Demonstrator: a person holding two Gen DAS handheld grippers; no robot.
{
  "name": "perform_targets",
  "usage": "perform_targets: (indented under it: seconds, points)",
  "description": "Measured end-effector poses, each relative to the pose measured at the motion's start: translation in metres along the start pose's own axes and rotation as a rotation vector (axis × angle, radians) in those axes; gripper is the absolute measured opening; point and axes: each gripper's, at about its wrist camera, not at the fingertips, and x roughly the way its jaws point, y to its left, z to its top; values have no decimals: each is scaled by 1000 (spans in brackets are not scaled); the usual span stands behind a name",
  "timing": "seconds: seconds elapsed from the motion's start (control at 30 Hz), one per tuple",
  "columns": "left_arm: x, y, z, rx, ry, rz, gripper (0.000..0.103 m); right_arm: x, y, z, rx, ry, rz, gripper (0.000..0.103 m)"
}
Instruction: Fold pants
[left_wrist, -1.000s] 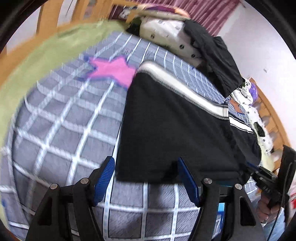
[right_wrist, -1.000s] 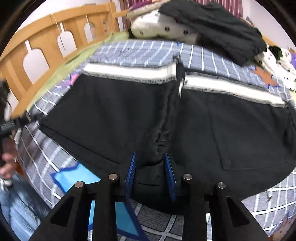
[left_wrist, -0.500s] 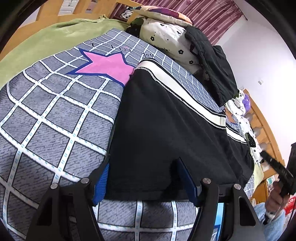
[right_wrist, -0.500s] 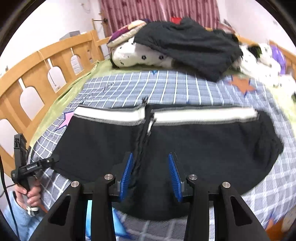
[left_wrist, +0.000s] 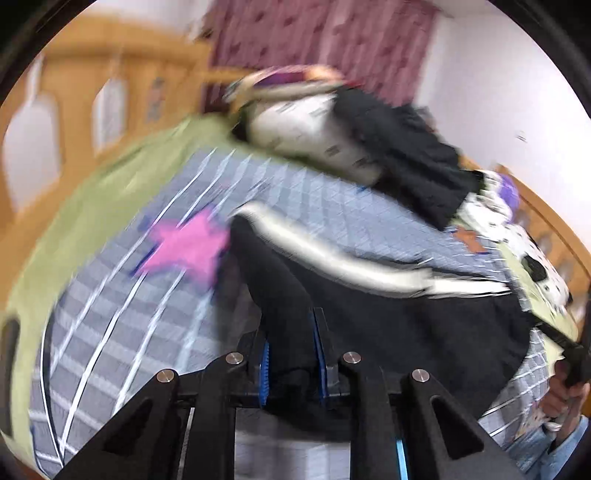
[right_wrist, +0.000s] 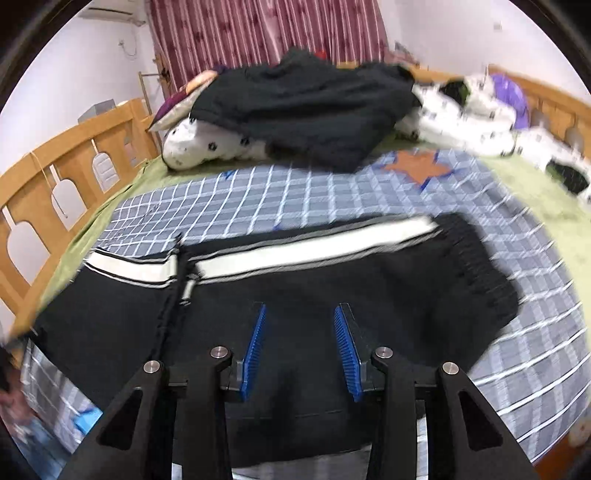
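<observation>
**Operator:** My left hand-held gripper (left_wrist: 291, 354) has just been closing, and its blue pads now pinch a bunched fold of the black pants (left_wrist: 406, 332) at their near left edge. The cloth peaks up between the jaws, so I judge it soft and light, draping wherever I lead it.

**Partner:** And the right one?

**Operator:** The right hand-held gripper (right_wrist: 301, 350) stands partly spread. I see black fabric between and under its pads (right_wrist: 345, 350), but I can't tell whether they press on it. The pants lie spread across the checked blanket (right_wrist: 295, 199) on the bed, with the white-striped waistband (right_wrist: 314, 247) on the far side.

**Partner:** Where would you hold?

**Operator:** At hem or edge, taking a double layer; a single layer might slip. The zipper fly (right_wrist: 184, 284), left of the right gripper, is stiffer and I judge it a natural fold line. The dark clothes pile (right_wrist: 306, 110) sits well apart, far back.
</observation>
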Motion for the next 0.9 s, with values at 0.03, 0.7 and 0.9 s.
perform_targets:
  seconds: [0.03, 0.7, 0.9]
  points:
    - [-6, -22, 8, 36, -17, -21, 17, -3, -6, -1, -6, -16, -17, 39]
    - [71, -242, -76, 336, 214, -532, 49, -25, -115, -18, 235, -22, 48, 43]
    - [28, -177, -74, 293, 127, -343, 72, 4, -72, -15, 158, 76, 183, 46]
